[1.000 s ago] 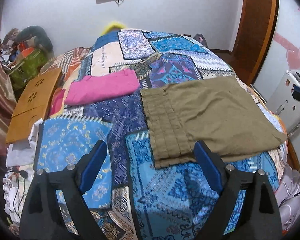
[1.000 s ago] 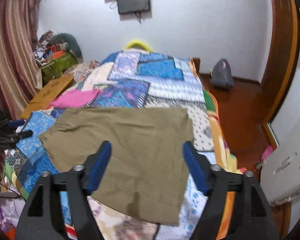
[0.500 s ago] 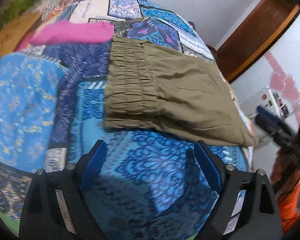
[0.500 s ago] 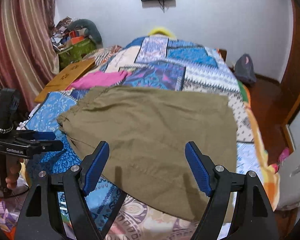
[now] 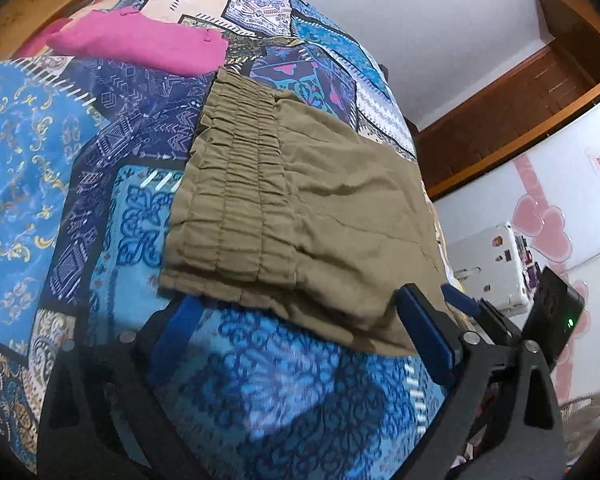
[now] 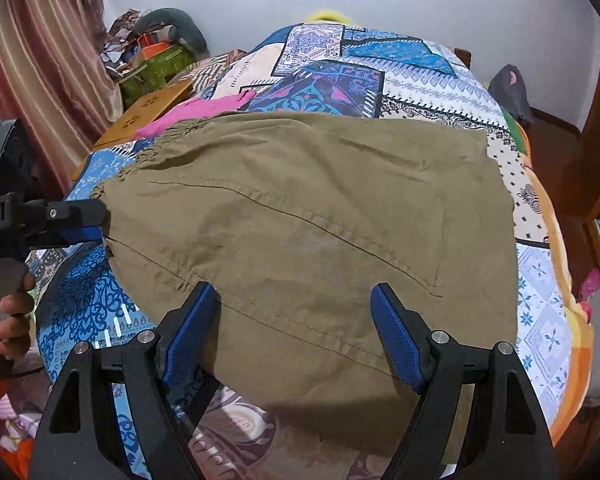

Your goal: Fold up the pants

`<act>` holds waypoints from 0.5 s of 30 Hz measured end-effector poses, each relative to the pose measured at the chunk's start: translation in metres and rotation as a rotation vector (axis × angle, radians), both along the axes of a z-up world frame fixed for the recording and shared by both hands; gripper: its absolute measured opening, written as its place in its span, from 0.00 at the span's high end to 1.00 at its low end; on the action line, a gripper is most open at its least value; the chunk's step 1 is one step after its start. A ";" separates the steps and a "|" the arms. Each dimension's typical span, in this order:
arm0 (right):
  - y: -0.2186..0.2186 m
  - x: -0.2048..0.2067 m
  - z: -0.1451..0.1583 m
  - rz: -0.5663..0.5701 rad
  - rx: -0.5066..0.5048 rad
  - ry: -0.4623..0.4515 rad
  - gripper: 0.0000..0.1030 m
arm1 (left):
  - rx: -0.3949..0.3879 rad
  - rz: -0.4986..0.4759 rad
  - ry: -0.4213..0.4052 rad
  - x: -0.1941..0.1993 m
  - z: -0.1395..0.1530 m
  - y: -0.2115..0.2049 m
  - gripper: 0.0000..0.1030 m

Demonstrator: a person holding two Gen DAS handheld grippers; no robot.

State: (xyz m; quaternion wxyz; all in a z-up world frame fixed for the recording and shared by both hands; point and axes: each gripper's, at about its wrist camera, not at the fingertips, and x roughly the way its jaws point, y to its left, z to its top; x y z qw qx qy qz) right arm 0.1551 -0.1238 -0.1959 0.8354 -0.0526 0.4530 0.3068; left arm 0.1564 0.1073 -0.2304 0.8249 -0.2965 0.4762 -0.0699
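Note:
Olive-brown pants (image 6: 308, 216) lie flat on the patchwork bedspread (image 6: 364, 80), elastic waistband (image 5: 236, 184) to the left. My left gripper (image 5: 300, 336) is open, low at the near edge of the pants by the waistband corner; it also shows in the right wrist view (image 6: 84, 216) at that corner. My right gripper (image 6: 296, 320) is open, its blue fingers straddling the near hem side of the pants just above the cloth. The right gripper's tip shows in the left wrist view (image 5: 460, 300).
A folded pink garment (image 5: 140, 44) lies beyond the waistband. A wooden board (image 6: 152, 108) and clutter (image 6: 156, 52) sit at the bed's far left. A dark bag (image 6: 512, 88) lies on the floor at right; a white appliance (image 5: 488, 268) stands near the bed's right edge.
Both grippers have moved down and in toward the pants. The left one has come to the near waistband corner, the right one low over the near hem. Both stay open.

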 end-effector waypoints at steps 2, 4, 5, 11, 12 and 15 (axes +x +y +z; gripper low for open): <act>-0.001 0.000 -0.001 0.004 0.005 0.005 0.25 | 0.001 0.017 0.001 0.008 -0.002 0.000 0.05; -0.001 0.000 -0.001 0.010 0.009 0.011 0.25 | -0.003 0.027 0.011 0.016 -0.004 0.002 0.05; -0.001 0.000 -0.001 0.011 0.009 0.011 0.25 | -0.005 0.031 0.020 0.019 -0.004 0.003 0.05; -0.002 0.001 0.000 0.015 0.014 0.017 0.25 | 0.063 0.041 0.063 0.040 -0.002 0.004 0.37; -0.002 0.001 0.000 0.015 0.013 0.021 0.25 | 0.071 0.037 0.059 0.041 -0.002 0.003 0.45; -0.002 0.005 0.003 0.017 0.006 0.032 0.25 | 0.127 0.020 0.029 0.040 0.005 -0.002 0.61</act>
